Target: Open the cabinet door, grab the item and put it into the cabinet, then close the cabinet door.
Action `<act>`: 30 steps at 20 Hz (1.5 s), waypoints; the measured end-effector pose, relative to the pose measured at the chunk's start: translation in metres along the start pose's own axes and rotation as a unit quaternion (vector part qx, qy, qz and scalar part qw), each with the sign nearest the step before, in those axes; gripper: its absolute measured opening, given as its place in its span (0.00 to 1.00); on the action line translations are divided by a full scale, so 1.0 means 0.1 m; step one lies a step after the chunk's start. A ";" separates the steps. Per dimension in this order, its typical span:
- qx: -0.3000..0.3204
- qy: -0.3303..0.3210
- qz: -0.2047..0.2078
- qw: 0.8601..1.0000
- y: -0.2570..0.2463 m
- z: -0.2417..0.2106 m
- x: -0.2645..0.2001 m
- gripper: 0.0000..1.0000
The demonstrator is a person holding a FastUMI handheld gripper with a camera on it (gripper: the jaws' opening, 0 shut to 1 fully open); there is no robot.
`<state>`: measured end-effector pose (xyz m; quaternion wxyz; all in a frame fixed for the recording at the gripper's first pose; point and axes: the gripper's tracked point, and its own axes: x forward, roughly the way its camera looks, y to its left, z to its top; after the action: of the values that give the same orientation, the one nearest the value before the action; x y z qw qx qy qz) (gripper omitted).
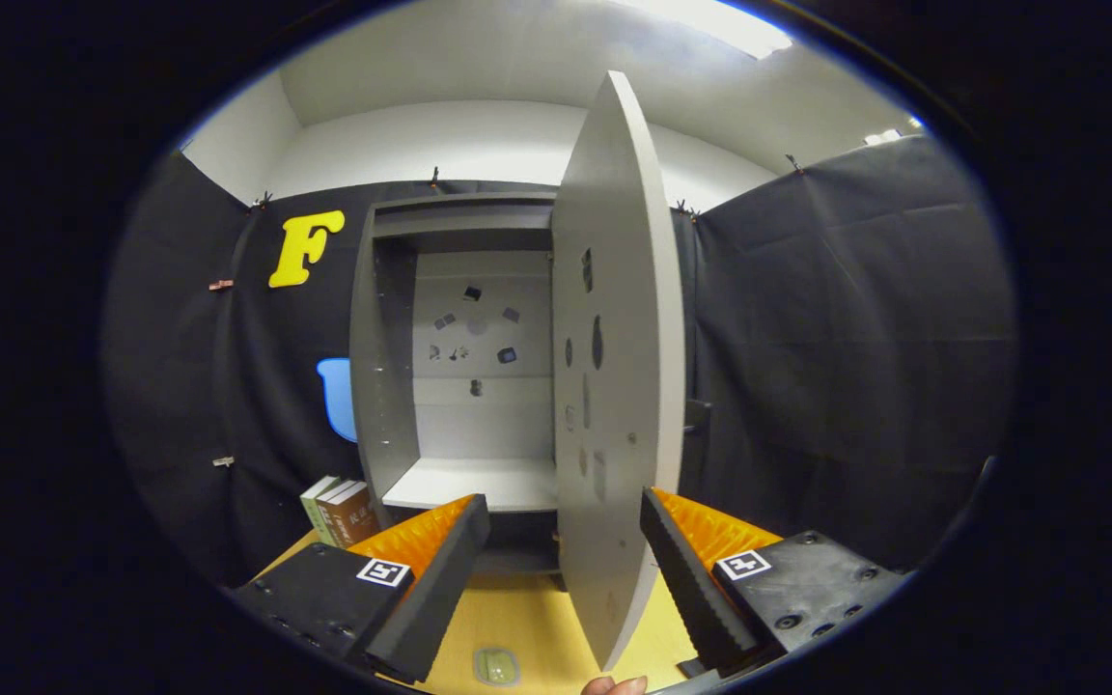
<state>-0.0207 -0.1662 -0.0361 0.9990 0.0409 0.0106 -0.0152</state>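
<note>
The gripper [564,560] sits at the lower centre of the frame with its two fingers spread wide. The fingers pinch nothing. The edge of the cabinet door [614,386] stands in the gap between them, nearer the right finger; contact with either finger cannot be confirmed.

The cabinet [392,386] occupies the centre of the frame against the black cloth wall [846,338]. Its door is swung open toward the camera and appears nearly edge-on, running from the upper centre down to the lower centre. The door handle [697,415] projects from the door's far side, at mid height, to the right.

Inside the cabinet, one shelf [469,483] is visible in the lower part of the opening.

Two books [342,510] stand upright on the wooden table [537,618], just left of the cabinet's base, at the lower left of centre. A small clear object [496,666] lies on the table between the fingers, at the bottom centre. A fingertip [614,685] shows at the bottom edge, right of that object.
</note>
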 end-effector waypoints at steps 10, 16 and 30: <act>-0.009 0.204 0.060 0.977 0.48 -2.04 -0.01 1.00; -0.019 0.316 0.065 0.946 0.52 -3.47 0.04 1.00; -0.032 0.435 0.046 0.899 0.38 -5.17 0.21 0.58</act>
<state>-0.0092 -0.0868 -0.5489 0.8951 0.0117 0.4428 0.0508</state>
